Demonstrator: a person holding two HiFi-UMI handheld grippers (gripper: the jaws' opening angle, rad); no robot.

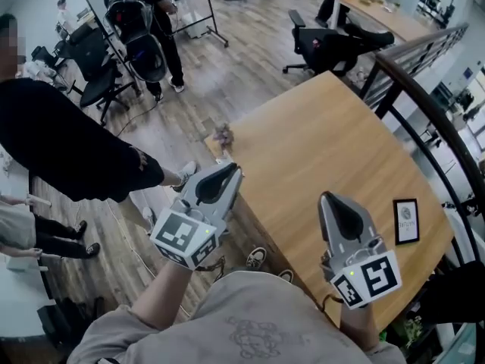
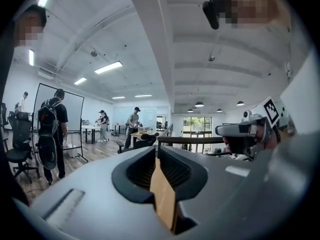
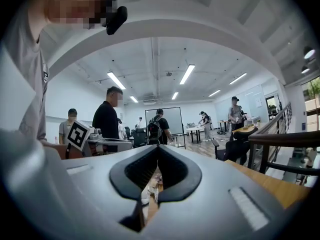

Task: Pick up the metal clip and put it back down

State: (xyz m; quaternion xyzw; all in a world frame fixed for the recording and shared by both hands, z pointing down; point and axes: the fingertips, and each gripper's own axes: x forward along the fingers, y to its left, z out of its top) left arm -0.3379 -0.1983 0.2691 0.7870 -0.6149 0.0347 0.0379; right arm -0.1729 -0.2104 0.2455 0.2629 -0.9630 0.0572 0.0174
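- Wood-floored open office all round, with a few people standing about. The work happens at a wooden table (image 1: 326,142) set against a dark railing (image 1: 428,108).
- The metal clip (image 1: 223,135) lies on the table close to its far left corner. It is a small greyish thing on its own, with nothing touching it.
- The left gripper (image 1: 231,170) hangs at the table's left edge, near the clip but short of it. Its jaws are together with nothing between them.
- The right gripper (image 1: 327,198) is over the middle of the table, well apart from the clip. Its jaws are likewise closed and empty.
- A small framed card (image 1: 406,220) stands near the right edge and looks unrelated.
- With the clip down and both grippers empty, I'd say the lift is either not started or already finished; I can't tell which.
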